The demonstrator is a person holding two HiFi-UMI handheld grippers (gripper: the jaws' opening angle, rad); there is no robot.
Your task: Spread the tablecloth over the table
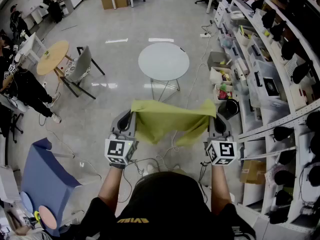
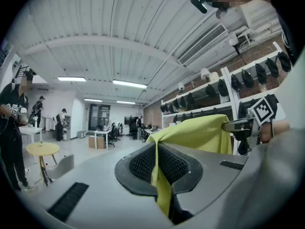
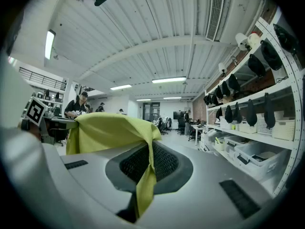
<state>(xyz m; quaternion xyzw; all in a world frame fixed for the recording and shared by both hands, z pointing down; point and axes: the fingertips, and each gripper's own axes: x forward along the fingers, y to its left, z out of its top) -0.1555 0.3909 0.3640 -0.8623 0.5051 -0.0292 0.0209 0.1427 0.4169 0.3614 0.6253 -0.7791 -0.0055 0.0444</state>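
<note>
The left claw (image 1: 130,116) is clamped on the left upper corner of the yellow-green tablecloth (image 1: 167,120). The left gripper view shows the fabric pinched between the two ribbed pads, with a short tail hanging below them. The right claw (image 1: 212,118) is clamped on the opposite upper corner in the same way. Both claws are held level, side by side and well apart, in front of the person.

The tablecloth hangs in the air between the claws. Its top edge runs from claw to claw; its lower edge sags and is partly folded.

The round white table (image 1: 163,60) stands on the floor beyond the cloth, farther from the person, roughly centred between the claws. A shelving rack (image 1: 280,59) runs along the right side. A round yellow table (image 1: 52,57) and a grey chair (image 1: 80,66) stand at the far left.
</note>
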